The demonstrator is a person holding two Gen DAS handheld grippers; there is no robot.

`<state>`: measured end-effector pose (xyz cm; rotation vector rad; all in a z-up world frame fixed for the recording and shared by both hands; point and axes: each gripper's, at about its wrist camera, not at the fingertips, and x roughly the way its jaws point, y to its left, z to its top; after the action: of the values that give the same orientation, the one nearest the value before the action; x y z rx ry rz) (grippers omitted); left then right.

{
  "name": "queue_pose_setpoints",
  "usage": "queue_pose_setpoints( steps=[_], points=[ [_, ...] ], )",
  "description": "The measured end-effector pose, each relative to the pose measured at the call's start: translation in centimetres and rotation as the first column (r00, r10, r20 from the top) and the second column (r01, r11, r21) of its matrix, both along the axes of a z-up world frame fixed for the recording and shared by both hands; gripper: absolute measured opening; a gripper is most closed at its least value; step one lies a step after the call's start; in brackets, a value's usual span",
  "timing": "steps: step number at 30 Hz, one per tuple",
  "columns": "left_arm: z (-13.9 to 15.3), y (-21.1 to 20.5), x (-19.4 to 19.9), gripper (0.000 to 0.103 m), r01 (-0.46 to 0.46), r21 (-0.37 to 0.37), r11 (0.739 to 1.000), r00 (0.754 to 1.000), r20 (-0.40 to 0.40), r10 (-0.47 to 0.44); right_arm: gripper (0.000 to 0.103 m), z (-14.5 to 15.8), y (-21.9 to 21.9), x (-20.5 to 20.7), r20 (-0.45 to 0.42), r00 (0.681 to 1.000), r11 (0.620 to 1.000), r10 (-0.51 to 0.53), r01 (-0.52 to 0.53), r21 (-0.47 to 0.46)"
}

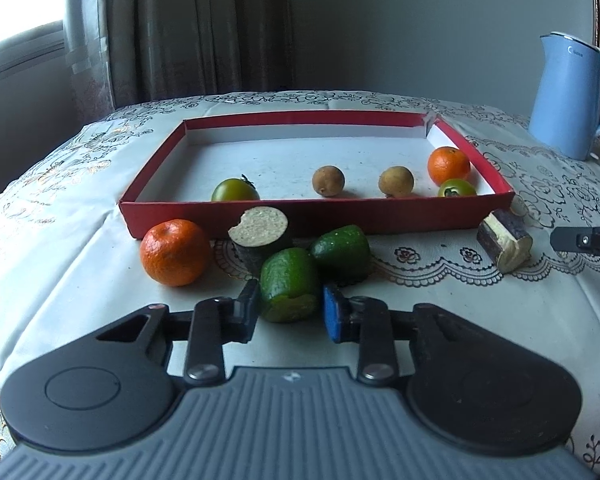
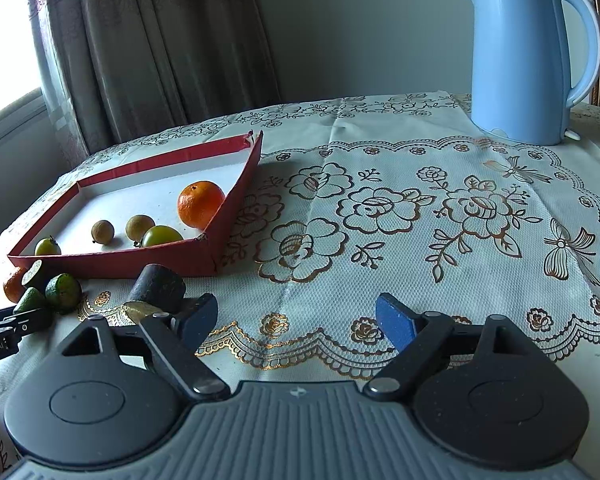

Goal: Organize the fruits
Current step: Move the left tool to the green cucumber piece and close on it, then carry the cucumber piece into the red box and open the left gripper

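Grip: As I read the left wrist view, my left tool is pinching the near cut green fruit, its pads closed in on either flank of it.
Right tool: my right tool stands spread with nothing between its pads, over bare tablecloth near the front edge of the desk.
Where the fruit is: on the desk, just in front of the red tray's near wall, roughly at the middle of that wall.
Neighbours: a second green fruit sits just behind and to the right of the held one; a dark stub with a pale cut face leans just behind and to its left; an orange lies further left, near the tray's front left corner.
Already in the tray: two green tomatoes, two small brown fruits, and one orange in the right-hand end.
The relation that matters: the tray lies straight ahead of the left tool, beyond the held fruit; the fruit's long axis runs away from me toward the tray, cut end facing the tool.
Nearer hand: the left, plainly; the right tool is well off to the side.
Next move, my judgement: lift clear of the two neighbours first, then carry forward over the near wall.
Risk: the neighbours are close enough to be nudged.
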<state>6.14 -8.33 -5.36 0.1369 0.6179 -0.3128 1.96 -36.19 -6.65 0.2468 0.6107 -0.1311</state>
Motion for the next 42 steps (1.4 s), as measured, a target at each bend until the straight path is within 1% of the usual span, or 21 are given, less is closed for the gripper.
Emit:
queue_pose_setpoints(
  steps=[6, 10, 14, 18, 23, 33, 34, 35, 36, 42],
  points=[
    [0.1, 0.0, 0.0, 0.03, -0.006, -0.009, 1.0, 1.0, -0.008, 0.006, 0.089, -0.1, 0.0, 0.0, 0.0, 1.0, 1.0, 0.005, -0.005, 0.005],
    [0.2, 0.4, -0.3, 0.029, -0.033, -0.013, 0.999, 0.999, -0.014, 0.032, 0.089, -0.1, 0.1, 0.0, 0.0, 1.0, 1.0, 0.006, -0.006, 0.005],
    [0.8, 1.2, -0.6, 0.029, -0.055, -0.028, 0.998, 0.998, 0.001, 0.055, 0.089, -0.1, 0.1, 0.0, -0.001, 1.0, 1.0, 0.005, -0.005, 0.004],
    [1.7, 2.1, -1.0, 0.029, -0.068, -0.036, 0.997, 0.997, 0.021, 0.069, 0.092, -0.2, 0.2, 0.1, -0.008, 1.0, 1.0, 0.013, -0.013, 0.0],
    [2.7, 3.2, -1.3, 0.029, -0.08, -0.051, 0.995, 0.996, 0.04, 0.083, 0.092, -0.2, 0.7, 0.4, -0.025, 1.0, 0.999, 0.016, -0.017, -0.03],
    [3.1, 5.8, -1.3, 0.029, -0.111, -0.08, 0.991, 0.993, 0.04, 0.114, 0.092, -0.4, 2.2, 1.1, -0.087, 0.996, 0.988, 0.007, -0.02, -0.153],
    [3.2, 6.1, -1.3, 0.029, -0.11, -0.081, 0.991, 0.993, 0.041, 0.114, 0.093, -0.4, 2.4, 1.2, -0.093, 0.996, 0.986, 0.004, -0.02, -0.166],
    [3.2, 6.3, -1.3, 0.029, -0.11, -0.081, 0.991, 0.993, 0.043, 0.113, 0.1, -0.5, 2.4, 1.3, -0.101, 0.995, 0.984, -0.014, -0.004, -0.176],
    [3.3, 6.6, -1.4, 0.029, -0.109, -0.082, 0.991, 0.993, 0.045, 0.113, 0.102, -0.5, 2.3, 1.4, -0.109, 0.994, 0.984, -0.029, 0.009, -0.176],
    [4.0, 7.8, -1.0, 0.029, -0.116, -0.09, 0.989, 0.991, 0.063, 0.122, 0.103, -0.5, 2.1, 1.4, -0.113, 0.993, 0.986, -0.031, 0.012, -0.169]
  ],
)
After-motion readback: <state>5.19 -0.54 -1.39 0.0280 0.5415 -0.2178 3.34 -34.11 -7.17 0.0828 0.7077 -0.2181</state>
